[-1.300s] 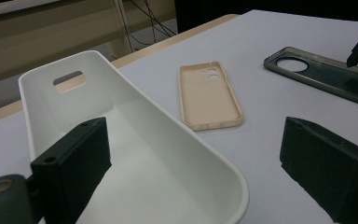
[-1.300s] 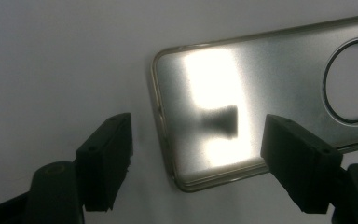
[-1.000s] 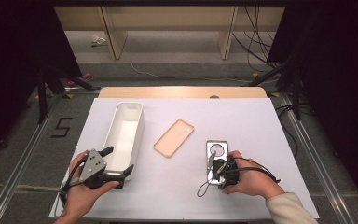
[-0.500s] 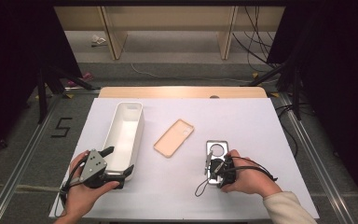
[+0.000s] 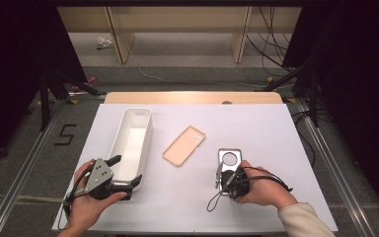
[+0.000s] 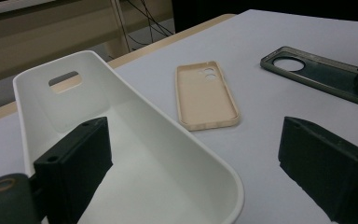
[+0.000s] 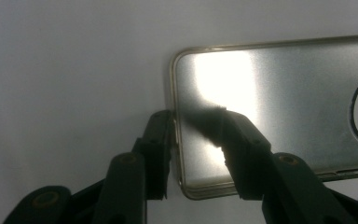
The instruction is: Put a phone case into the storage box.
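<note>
Fingers (image 7: 161, 140) straddling grey case (image 7: 279, 107) edge

- On the surface (image 5: 276, 128), a bin (image 5: 133, 140) lies at the left.
- A phone case (image 5: 184, 145) lies right of the bin, apart from it.
- A second case (image 5: 228, 165) lies farther right and nearer the person.
- The right gripper (image 5: 220, 178) straddles the second case's near edge.
- The left gripper (image 5: 126, 170) straddles the bin's near end.

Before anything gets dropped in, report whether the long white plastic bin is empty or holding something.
Empty. The long white plastic bin shows a bare white floor in the left gripper view and the high view.
</note>
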The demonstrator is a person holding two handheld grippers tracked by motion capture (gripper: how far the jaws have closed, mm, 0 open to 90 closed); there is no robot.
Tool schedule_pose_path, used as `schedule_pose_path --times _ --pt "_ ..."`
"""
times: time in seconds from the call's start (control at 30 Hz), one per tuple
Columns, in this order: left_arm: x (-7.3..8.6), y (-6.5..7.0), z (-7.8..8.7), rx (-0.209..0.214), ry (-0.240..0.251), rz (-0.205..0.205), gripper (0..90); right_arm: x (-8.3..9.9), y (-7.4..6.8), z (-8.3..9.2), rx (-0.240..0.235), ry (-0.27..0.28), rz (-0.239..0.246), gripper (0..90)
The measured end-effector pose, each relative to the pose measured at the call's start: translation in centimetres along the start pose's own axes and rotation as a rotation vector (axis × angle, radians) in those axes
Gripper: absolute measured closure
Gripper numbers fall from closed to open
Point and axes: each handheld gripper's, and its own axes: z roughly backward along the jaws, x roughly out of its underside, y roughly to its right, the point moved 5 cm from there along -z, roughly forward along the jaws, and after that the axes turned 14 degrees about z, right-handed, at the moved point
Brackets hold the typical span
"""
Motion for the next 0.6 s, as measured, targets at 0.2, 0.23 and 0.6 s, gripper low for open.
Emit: schedule_pose_path --times 0.2,0.23,0.6 --pt "0.01 0.05 -0.01 0.002 0.000 0.000 9.2 -0.15 -0.26 0.03 -0.013 -0.008 0.016 74.5" --pt "0.01 0.05 -0.01 0.002 0.000 0.000 9.2 -0.15 -0.26 0.03 -0.013 -0.008 0.016 74.5" --pt "0.02 0.12 -0.01 0.007 0.000 0.000 9.7 -0.34 -0.61 0.08 -0.013 -0.021 0.048 84.7"
